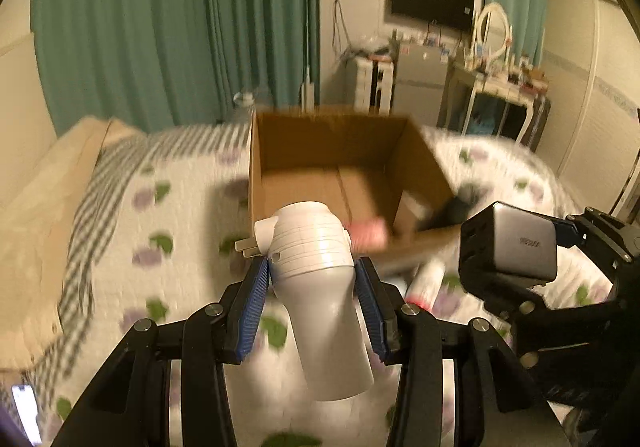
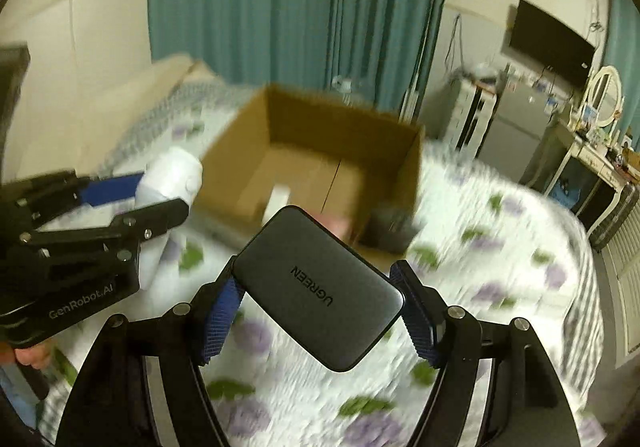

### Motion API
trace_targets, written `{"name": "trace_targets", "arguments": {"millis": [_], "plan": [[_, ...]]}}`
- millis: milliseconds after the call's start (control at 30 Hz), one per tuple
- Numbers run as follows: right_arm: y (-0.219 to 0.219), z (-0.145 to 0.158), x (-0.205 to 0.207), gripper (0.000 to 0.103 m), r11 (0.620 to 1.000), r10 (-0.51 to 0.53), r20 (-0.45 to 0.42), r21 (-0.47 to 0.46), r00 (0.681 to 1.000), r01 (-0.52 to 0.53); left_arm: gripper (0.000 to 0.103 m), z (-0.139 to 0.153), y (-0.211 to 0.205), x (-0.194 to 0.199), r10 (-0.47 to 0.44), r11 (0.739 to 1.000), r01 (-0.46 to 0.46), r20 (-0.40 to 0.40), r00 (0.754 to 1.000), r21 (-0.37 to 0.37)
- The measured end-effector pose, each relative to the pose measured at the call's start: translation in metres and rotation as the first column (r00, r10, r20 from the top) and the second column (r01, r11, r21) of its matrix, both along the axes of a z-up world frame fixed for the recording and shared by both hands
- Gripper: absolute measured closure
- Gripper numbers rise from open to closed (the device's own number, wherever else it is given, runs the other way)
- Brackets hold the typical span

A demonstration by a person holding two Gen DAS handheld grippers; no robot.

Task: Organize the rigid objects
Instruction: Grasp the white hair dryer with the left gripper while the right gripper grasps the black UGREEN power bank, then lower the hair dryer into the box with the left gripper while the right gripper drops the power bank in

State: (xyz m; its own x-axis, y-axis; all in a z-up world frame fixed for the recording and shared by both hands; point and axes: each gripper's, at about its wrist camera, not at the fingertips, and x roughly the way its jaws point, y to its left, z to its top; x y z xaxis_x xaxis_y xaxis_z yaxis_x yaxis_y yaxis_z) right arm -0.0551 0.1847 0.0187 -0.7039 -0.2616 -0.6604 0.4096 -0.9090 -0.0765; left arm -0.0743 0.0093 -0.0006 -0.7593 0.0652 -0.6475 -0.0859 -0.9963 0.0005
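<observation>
The white plug-in device (image 1: 316,271), its prongs pointing left, is clamped between the blue pads of the left gripper (image 1: 312,279), held above the bed (image 1: 120,247) just short of the open cardboard box (image 1: 280,151). To its right, the right gripper (image 2: 320,311) has its jaws closed on a dark grey UGREEN charger (image 2: 320,287), also in the air near the box's front edge. The box rests on the floral quilt; inside lie a pale pink item (image 1: 366,233) and a whitish one (image 2: 276,203), both blurred. A dark object (image 1: 456,207) sits at the box's right front corner. A white cylinder (image 1: 426,281) lies on the quilt between the grippers. Behind hang green curtains (image 1: 180,27).
</observation>
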Motion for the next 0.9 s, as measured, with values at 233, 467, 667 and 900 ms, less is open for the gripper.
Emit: {"name": "trace_targets", "arguments": {"millis": [233, 467, 667, 900], "plan": [[0.009, 0.048, -0.055, 0.030, 1.000, 0.014, -0.094, -0.021, 0.995, -0.016, 0.058, 0.018, 0.004, -0.065, 0.015, 1.000, -0.015, -0.027, 1.000, -0.020], [-0.001, 0.040, -0.113, 0.030, 0.999, 0.045, -0.087, -0.005, 0.995, -0.045, 0.058, -0.010, 0.014, -0.130, 0.015, 0.999, -0.014, 0.024, 1.000, -0.048], [-0.004, 0.009, -0.142, 0.030, 0.998, 0.065, -0.025, 0.017, 0.998, -0.065, 0.058, -0.040, 0.022, -0.155, 0.011, 0.996, -0.006, 0.058, 0.998, -0.084], [0.000, -0.007, -0.154, 0.030, 0.997, 0.065, 0.015, 0.032, 0.998, -0.065, 0.048, -0.053, 0.025, -0.156, 0.017, 0.993, -0.011, 0.057, 0.998, -0.117]]}}
